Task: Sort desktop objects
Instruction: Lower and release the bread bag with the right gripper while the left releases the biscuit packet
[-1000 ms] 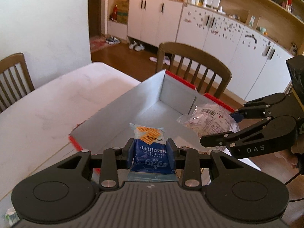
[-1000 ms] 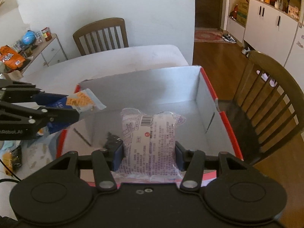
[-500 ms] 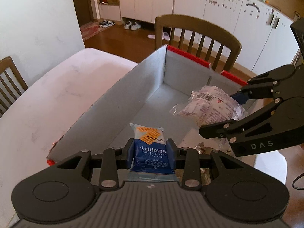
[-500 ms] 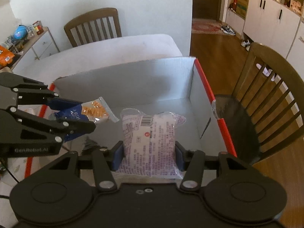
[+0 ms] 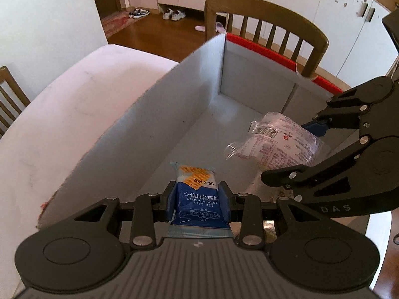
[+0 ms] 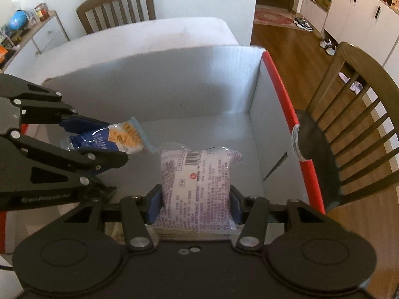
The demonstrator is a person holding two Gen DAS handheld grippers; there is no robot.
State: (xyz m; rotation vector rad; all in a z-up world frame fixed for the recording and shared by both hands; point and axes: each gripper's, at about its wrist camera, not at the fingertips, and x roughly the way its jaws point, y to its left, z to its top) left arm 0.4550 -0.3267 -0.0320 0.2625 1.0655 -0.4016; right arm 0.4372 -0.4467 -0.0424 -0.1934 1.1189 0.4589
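Packets: blue cracker packet [image 5: 197,194] in left tool [image 5: 198,200]; clear-and-purple packet [image 6: 197,186] in right tool [image 6: 195,205].
Left tool: jaws part closed, pads pressing both sides of blue packet; packet sticks out ahead, orange end far.
Right tool: jaws wider, clamped on purple packet sides; barcode end points far.
Box [image 6: 174,94]: grey inside, red rim, sits on white bench [image 5: 62,114]; floor looks bare.
Where: both packets hang over box interior, above its floor, not touching it as far as I can tell.
Key relation: box floor lies below and ahead of both tools; each packet's long axis runs along its tool, pointing down into box.
Spacing: blue left, purple right, near each other, not touching.
Nearer: left tool near left wall; right tool toward red-rimmed right wall.
Next (guess): open jaws, drop both.
Risk: packets landing overlapped.
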